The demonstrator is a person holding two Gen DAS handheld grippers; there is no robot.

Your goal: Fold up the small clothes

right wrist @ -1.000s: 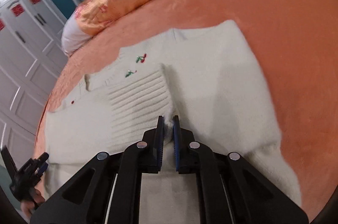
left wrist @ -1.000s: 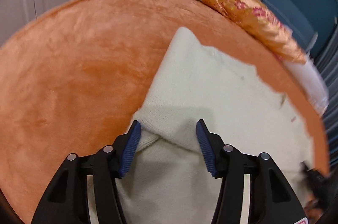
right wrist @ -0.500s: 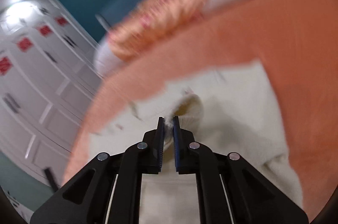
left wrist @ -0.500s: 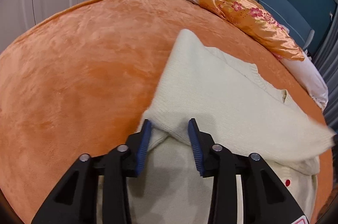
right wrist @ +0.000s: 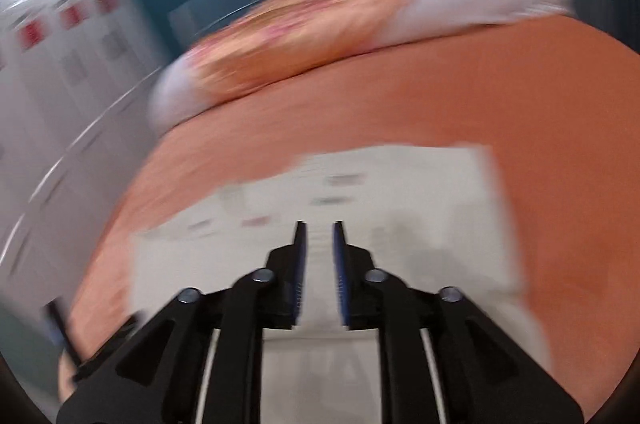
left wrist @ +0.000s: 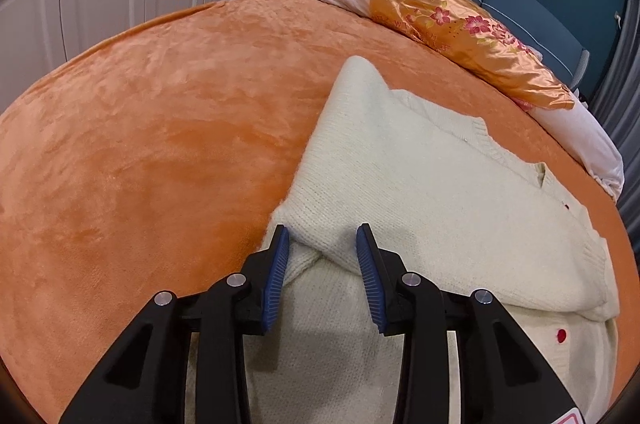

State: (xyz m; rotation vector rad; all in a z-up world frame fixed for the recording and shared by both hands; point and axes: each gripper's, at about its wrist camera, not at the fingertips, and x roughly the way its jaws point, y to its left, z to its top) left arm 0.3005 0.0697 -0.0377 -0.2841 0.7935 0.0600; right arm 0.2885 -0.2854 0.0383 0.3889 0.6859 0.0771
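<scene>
Sweater [left wrist: 420,183] lies on the orange bed [left wrist: 160,123], one side folded across. Left claw [left wrist: 322,252] straddles the fold corner, jaws apart, probably pinning it; right claw [right wrist: 319,252] hovers slightly parted, empty.

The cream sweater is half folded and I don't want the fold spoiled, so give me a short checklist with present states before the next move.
1. Left gripper open, pads either side of the sleeve fold: ok.
2. Right gripper free of cloth: ok, its pads stand slightly apart with nothing between them.
3. Sleeve laid across the cream sweater: ok, it lies flat over the body.
4. Sweater fully on the orange blanket: ok in the left wrist view.
5. Right side of the sweater neat: cannot tell, the right wrist view is motion-blurred.
6. Long pillow apart from the sweater: ok.
</scene>
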